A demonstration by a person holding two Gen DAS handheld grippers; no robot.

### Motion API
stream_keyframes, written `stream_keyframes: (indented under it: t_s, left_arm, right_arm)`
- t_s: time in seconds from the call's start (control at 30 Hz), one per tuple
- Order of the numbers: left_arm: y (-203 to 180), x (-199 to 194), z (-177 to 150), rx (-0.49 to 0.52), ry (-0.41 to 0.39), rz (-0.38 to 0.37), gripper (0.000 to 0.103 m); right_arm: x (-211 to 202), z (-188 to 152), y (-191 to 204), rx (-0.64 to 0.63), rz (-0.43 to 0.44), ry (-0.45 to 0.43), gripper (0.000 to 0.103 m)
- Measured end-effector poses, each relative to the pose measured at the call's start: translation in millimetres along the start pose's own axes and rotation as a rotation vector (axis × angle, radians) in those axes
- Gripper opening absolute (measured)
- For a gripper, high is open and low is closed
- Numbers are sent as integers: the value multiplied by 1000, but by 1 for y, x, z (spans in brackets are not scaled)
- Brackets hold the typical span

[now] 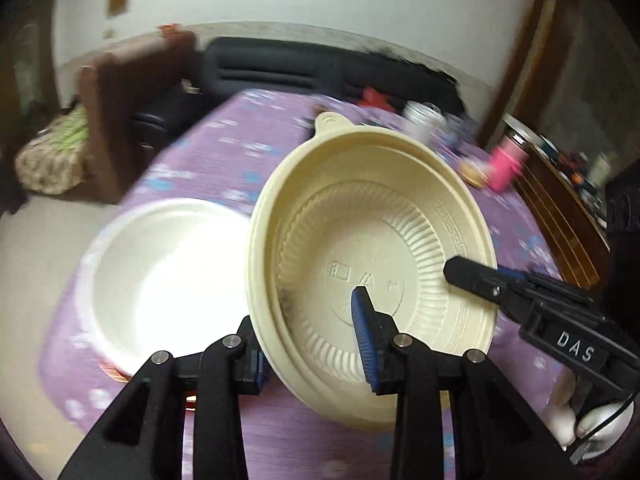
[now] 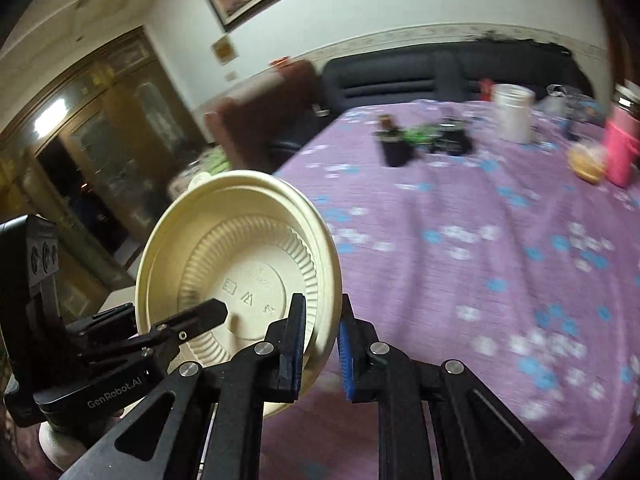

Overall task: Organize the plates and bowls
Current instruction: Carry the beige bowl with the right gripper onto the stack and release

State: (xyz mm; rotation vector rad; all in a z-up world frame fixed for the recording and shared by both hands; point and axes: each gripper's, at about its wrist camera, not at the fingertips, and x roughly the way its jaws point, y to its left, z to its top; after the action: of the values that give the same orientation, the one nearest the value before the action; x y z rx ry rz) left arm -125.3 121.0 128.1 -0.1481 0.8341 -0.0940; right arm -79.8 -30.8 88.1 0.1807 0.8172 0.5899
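Observation:
A cream ribbed plastic bowl (image 1: 372, 256) is held tilted above the purple tablecloth (image 1: 224, 152), its inside facing both cameras. My left gripper (image 1: 312, 344) is shut on its lower rim, one blue-padded finger inside the bowl and one behind. My right gripper (image 2: 322, 344) is shut on the bowl's (image 2: 240, 272) right rim, with pads on either side. The right gripper also shows in the left wrist view (image 1: 480, 276), and the left gripper in the right wrist view (image 2: 192, 318). A white bowl (image 1: 168, 276) sits on the cloth to the left.
At the far side of the table (image 2: 480, 240) stand a white jar (image 2: 514, 114), a pink cup (image 2: 622, 152), a bun (image 2: 588, 164) and dark small items (image 2: 424, 140). A dark sofa (image 2: 440, 76) and a brown chair (image 2: 260, 120) lie beyond. A wooden cabinet (image 1: 560, 208) stands to the right.

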Motion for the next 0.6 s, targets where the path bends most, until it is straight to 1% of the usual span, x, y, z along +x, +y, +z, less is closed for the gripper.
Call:
stream_keyframes:
  t_s: [0.07, 0.17, 0.23, 0.37, 0.47, 0.5, 0.53, 0.57, 0.6]
  left_arm:
    - [26, -8, 2, -33, -13, 42, 34]
    - [62, -11, 3, -83, -24, 94, 35]
    - [78, -10, 4, -105, -25, 113, 35]
    - [103, 1, 6, -134, -12, 141, 36]
    - [110, 3, 4, -140, -13, 123, 49]
    - [111, 4, 3, -141, -22, 122, 56]
    - [111, 2, 2, -141, -35, 123, 60]
    - [111, -1, 0, -139, -46, 123, 62]
    - [110, -3, 0, -136, -57, 125, 64]
  right_arm:
    - [19, 6, 23, -21, 35, 18, 17]
    - [46, 12, 52, -58, 53, 41, 17]
    - [63, 15, 67, -81, 54, 58, 17]
    - [87, 15, 81, -105, 29, 78, 17]
    - [100, 13, 86, -123, -3, 72, 17]
    - [103, 10, 88, -140, -29, 58, 17]
    - [104, 9, 89, -154, -47, 47, 17]
    - [104, 8, 92, -174, -68, 35, 18]
    - [105, 7, 94, -188, -82, 27, 21]
